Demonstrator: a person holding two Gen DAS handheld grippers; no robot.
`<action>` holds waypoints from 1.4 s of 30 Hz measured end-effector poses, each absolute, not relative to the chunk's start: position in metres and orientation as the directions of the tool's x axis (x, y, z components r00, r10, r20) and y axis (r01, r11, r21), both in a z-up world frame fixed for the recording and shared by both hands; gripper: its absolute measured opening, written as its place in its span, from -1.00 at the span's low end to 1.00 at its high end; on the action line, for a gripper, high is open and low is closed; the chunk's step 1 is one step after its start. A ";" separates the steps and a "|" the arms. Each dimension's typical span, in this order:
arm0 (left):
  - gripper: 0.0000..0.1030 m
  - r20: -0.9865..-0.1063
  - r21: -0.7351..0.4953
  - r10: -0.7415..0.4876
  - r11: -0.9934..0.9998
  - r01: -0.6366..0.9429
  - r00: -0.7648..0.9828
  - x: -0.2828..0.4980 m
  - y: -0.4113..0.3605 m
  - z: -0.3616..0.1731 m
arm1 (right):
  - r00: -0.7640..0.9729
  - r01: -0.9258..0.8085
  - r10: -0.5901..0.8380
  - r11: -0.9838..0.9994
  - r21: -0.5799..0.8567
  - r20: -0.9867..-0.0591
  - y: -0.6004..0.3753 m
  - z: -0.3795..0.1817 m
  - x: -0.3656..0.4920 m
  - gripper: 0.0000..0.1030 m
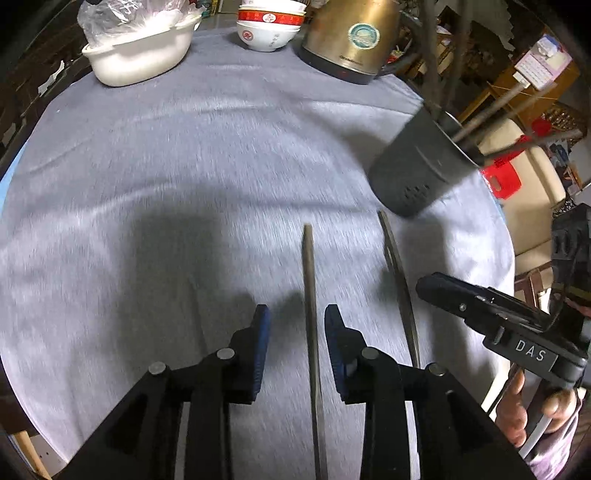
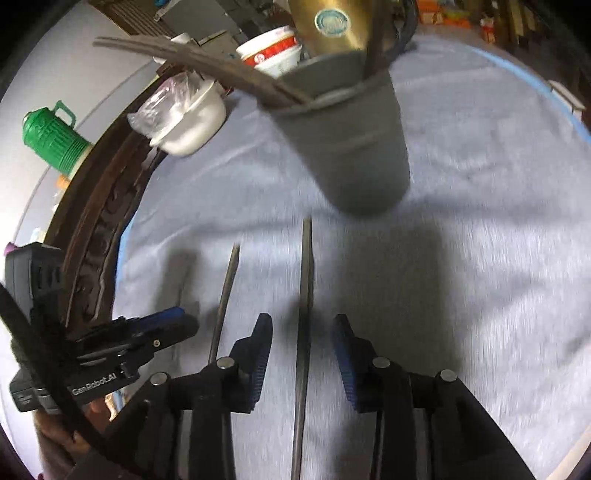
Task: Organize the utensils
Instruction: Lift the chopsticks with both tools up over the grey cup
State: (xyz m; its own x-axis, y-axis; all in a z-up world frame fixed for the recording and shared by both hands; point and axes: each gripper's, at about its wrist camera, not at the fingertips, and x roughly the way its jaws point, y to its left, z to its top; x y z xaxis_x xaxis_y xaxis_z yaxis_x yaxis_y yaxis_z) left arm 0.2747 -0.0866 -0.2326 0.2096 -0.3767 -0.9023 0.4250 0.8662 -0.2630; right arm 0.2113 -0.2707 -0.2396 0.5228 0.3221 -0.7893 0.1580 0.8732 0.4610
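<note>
two utensils, thin and dark like chopsticks, lay side by side on the grey-clothed surface (image 1: pixel 184 155), just in front of the grey holder (image 1: pixel 417 162). the left chopstick (image 1: pixel 309 295) ran up between the fingers of the left tool (image 1: pixel 297 321), whose blue pads stood apart on either side without pressing it, so that tool was released. the right chopstick (image 2: pixel 305 295) lay the same way between the parted pads of the right tool (image 2: pixel 302 332), also loose and gripping nothing. seen from the left side, the right chopstick (image 1: pixel 397 280) ended close to the holder's base. the holder already had several long dark utensils (image 2: pixel 207 62) leaning out of its mouth. farther back on the cloth stood a brass-coloured kettle (image 1: pixel 351 37), a stack of red-and-white bowls (image 1: pixel 267 26) and a white tub (image 1: pixel 140 55) with a plastic bag in it. a green flask (image 2: pixel 51 136) sat beyond the surface's dark carved edge.
</note>
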 end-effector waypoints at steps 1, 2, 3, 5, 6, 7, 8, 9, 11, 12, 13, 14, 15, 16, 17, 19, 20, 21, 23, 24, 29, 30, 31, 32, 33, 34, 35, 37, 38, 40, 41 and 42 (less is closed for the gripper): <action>-0.40 -0.907 -0.249 -0.363 0.873 0.420 0.216 0.279 -0.089 -0.234 | 0.537 0.170 0.297 0.878 0.447 -0.789 -0.270 -0.238 0.217 -0.25; -0.40 -0.910 -0.237 -0.351 0.877 0.418 0.220 0.282 -0.092 -0.236 | 0.544 0.177 0.278 0.884 0.432 -0.792 -0.270 -0.238 0.221 -0.25; -0.40 -0.913 -0.233 -0.346 0.879 0.416 0.219 0.284 -0.094 -0.237 | 0.550 0.180 0.252 0.895 0.408 -0.796 -0.267 -0.238 0.228 -0.30; -0.40 -0.916 -0.235 -0.343 0.880 0.412 0.210 0.287 -0.093 -0.240 | 0.541 0.180 0.242 0.902 0.393 -0.805 -0.265 -0.242 0.238 -0.34; -0.40 -0.917 -0.232 -0.340 0.882 0.411 0.211 0.287 -0.093 -0.240 | 0.531 0.182 0.239 0.905 0.385 -0.813 -0.264 -0.246 0.242 -0.43; -0.40 -0.916 -0.231 -0.340 0.882 0.411 0.213 0.287 -0.092 -0.240 | 0.516 0.187 0.232 0.909 0.373 -0.824 -0.264 -0.250 0.246 -0.48; -0.40 -0.915 -0.234 -0.343 0.881 0.411 0.213 0.288 -0.092 -0.240 | 0.508 0.191 0.229 0.910 0.368 -0.830 -0.266 -0.254 0.249 -0.58; -0.40 -0.913 -0.243 -0.350 0.879 0.410 0.210 0.288 -0.091 -0.238 | 0.523 0.190 0.217 0.913 0.361 -0.824 -0.267 -0.254 0.249 -0.66; -0.40 -0.907 -0.261 -0.367 0.874 0.410 0.205 0.290 -0.092 -0.235 | 0.520 0.181 0.228 0.912 0.367 -0.823 -0.270 -0.256 0.250 -0.71; -0.40 -0.907 -0.264 -0.370 0.873 0.411 0.204 0.291 -0.090 -0.232 | 0.516 0.175 0.230 0.915 0.364 -0.825 -0.271 -0.256 0.250 -0.80; -0.40 -0.907 -0.265 -0.371 0.871 0.414 0.201 0.291 -0.084 -0.229 | 0.504 0.168 0.228 0.920 0.353 -0.833 -0.271 -0.256 0.249 -0.84; -0.40 -0.910 -0.262 -0.368 0.867 0.424 0.191 0.293 -0.089 -0.229 | 0.497 0.166 0.225 0.923 0.346 -0.838 -0.272 -0.255 0.247 -0.85; -0.40 -0.914 -0.257 -0.362 0.867 0.428 0.184 0.294 -0.094 -0.230 | 0.488 0.160 0.226 0.926 0.341 -0.843 -0.274 -0.254 0.243 -0.85; -0.40 -0.920 -0.248 -0.350 0.869 0.429 0.176 0.297 -0.098 -0.232 | 0.475 0.156 0.230 0.928 0.339 -0.849 -0.275 -0.254 0.240 -0.85; -0.40 -0.927 -0.240 -0.336 0.872 0.427 0.164 0.299 -0.103 -0.236 | 0.468 0.154 0.234 0.928 0.339 -0.852 -0.276 -0.254 0.240 -0.85; -0.40 -0.935 -0.234 -0.322 0.875 0.424 0.148 0.303 -0.110 -0.243 | 0.452 0.157 0.249 0.923 0.351 -0.857 -0.279 -0.254 0.237 -0.85; -0.40 -0.933 -0.224 -0.319 0.877 0.426 0.165 0.304 -0.113 -0.243 | 0.449 0.158 0.257 0.920 0.359 -0.856 -0.280 -0.255 0.236 -0.85; -0.40 -0.935 -0.221 -0.315 0.876 0.429 0.163 0.305 -0.116 -0.243 | 0.447 0.162 0.269 0.914 0.373 -0.853 -0.281 -0.257 0.236 -0.84; -0.40 -0.933 -0.224 -0.319 0.877 0.425 0.167 0.307 -0.117 -0.243 | 0.448 0.172 0.291 0.900 0.401 -0.845 -0.284 -0.259 0.237 -0.83; -0.47 -0.934 -0.221 -0.316 0.879 0.423 0.170 0.308 -0.116 -0.243 | 0.450 0.176 0.296 0.896 0.409 -0.842 -0.285 -0.260 0.239 -0.82; -0.88 -0.934 -0.197 -0.297 0.890 0.411 0.196 0.312 -0.114 -0.245 | 0.476 0.143 0.270 0.915 0.377 -0.837 -0.280 -0.259 0.246 -0.83; -0.89 -0.934 -0.193 -0.294 0.894 0.404 0.204 0.314 -0.115 -0.245 | 0.476 0.131 0.258 0.925 0.358 -0.841 -0.278 -0.258 0.246 -0.84; -0.89 -0.934 -0.181 -0.283 0.901 0.394 0.218 0.312 -0.111 -0.244 | 0.476 0.130 0.252 0.927 0.351 -0.843 -0.277 -0.258 0.245 -0.85; -0.90 -0.933 -0.172 -0.276 0.906 0.387 0.232 0.309 -0.109 -0.241 | 0.476 0.132 0.246 0.929 0.345 -0.844 -0.276 -0.257 0.244 -0.87; -0.90 -0.927 -0.173 -0.282 0.906 0.386 0.247 0.306 -0.107 -0.236 | 0.479 0.131 0.238 0.932 0.338 -0.845 -0.275 -0.256 0.242 -0.87; -0.90 -0.919 -0.176 -0.292 0.905 0.387 0.265 0.301 -0.103 -0.229 | 0.493 0.122 0.239 0.933 0.339 -0.836 -0.273 -0.252 0.239 -0.87; -0.90 -0.910 -0.176 -0.299 0.905 0.388 0.286 0.296 -0.100 -0.220 | 0.505 0.113 0.249 0.930 0.349 -0.826 -0.273 -0.249 0.237 -0.87; -0.90 -0.891 -0.174 -0.313 0.904 0.390 0.329 0.287 -0.092 -0.202 | 0.538 0.096 0.262 0.925 0.367 -0.801 -0.273 -0.237 0.230 -0.87; -0.90 -0.879 -0.176 -0.324 0.903 0.393 0.350 0.282 -0.088 -0.191 | 0.560 0.088 0.257 0.927 0.365 -0.788 -0.273 -0.228 0.226 -0.88; -0.90 -0.858 -0.176 -0.340 0.899 0.401 0.386 0.276 -0.079 -0.172 | 0.607 0.058 0.265 0.926 0.374 -0.750 -0.274 -0.208 0.215 -0.88; -0.90 -0.840 -0.172 -0.349 0.898 0.406 0.416 0.270 -0.075 -0.158 | 0.623 0.048 0.268 0.925 0.377 -0.735 -0.274 -0.201 0.211 -0.88; -0.90 -0.829 -0.171 -0.355 0.897 0.409 0.432 0.268 -0.078 -0.150 | 0.648 0.033 0.267 0.925 0.377 -0.713 -0.274 -0.190 0.206 -0.88</action>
State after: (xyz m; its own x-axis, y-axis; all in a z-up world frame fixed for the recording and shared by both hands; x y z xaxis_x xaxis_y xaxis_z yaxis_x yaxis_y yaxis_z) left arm 0.2679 -0.0784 -0.1501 0.4320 -0.3547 -0.8292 0.4088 0.8965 -0.1705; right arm 0.2055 -0.2744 -0.1903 0.6482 0.2675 -0.7130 0.0332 0.9255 0.3774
